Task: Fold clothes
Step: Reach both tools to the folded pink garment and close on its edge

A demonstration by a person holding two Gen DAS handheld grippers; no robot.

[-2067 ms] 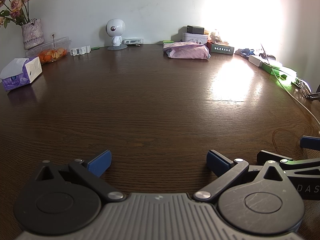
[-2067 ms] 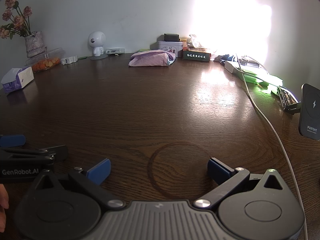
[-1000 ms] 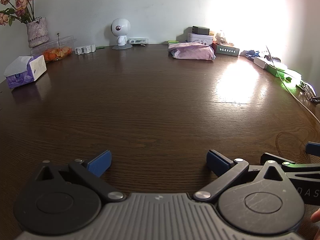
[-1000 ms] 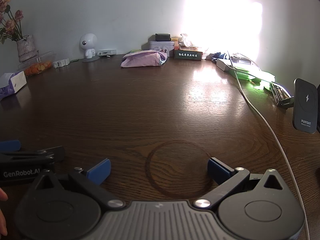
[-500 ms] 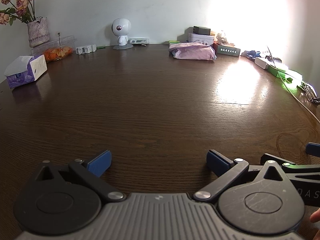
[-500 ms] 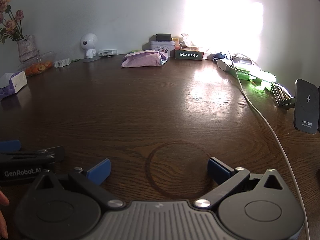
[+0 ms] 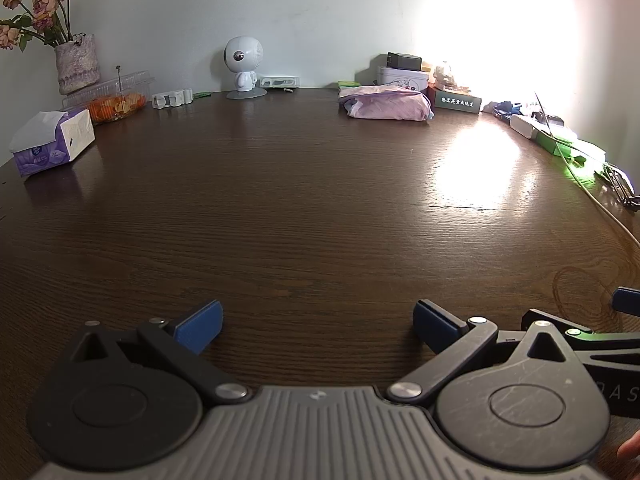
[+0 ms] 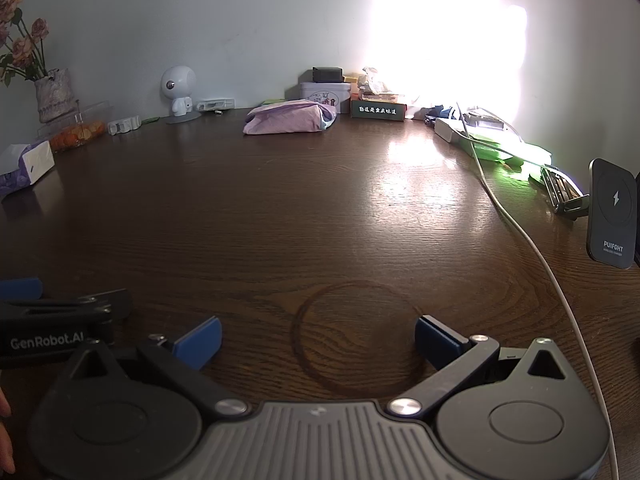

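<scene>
Near the front edge of the table: I am holding my left gripper (image 7: 316, 320) and my right gripper (image 8: 318, 334) low over the dark wood, side by side.
Left tool: I am keeping its jaws spread wide, with nothing between the blue pads (image 7: 200, 326). It is gripping nothing; I cannot tell if it is resting on the table (image 7: 304, 208).
Right tool: I am keeping it wide apart too, and it is grasping nothing. Below the gap I am seeing a round ring mark (image 8: 354, 332) in the wood.
Where the clothes are: I am seeing the pink cloth bundle (image 7: 386, 107) far off at the back edge of the table, toward the back right, just beside the tin box (image 7: 402, 76) and the dark box with writing (image 7: 456, 101). It is well apart from both tools.
How done it looks: I am guessing the bundle is already folded, since it is lying in a neat pad.
How to do the step well: I am thinking that if more folding is needed, I should be reaching both tools across to the bundle, keeping them spread until the pads are around a cloth edge.
What to watch: I am keeping the right tool away from the white cable (image 8: 536, 248) by the right edge.
</scene>
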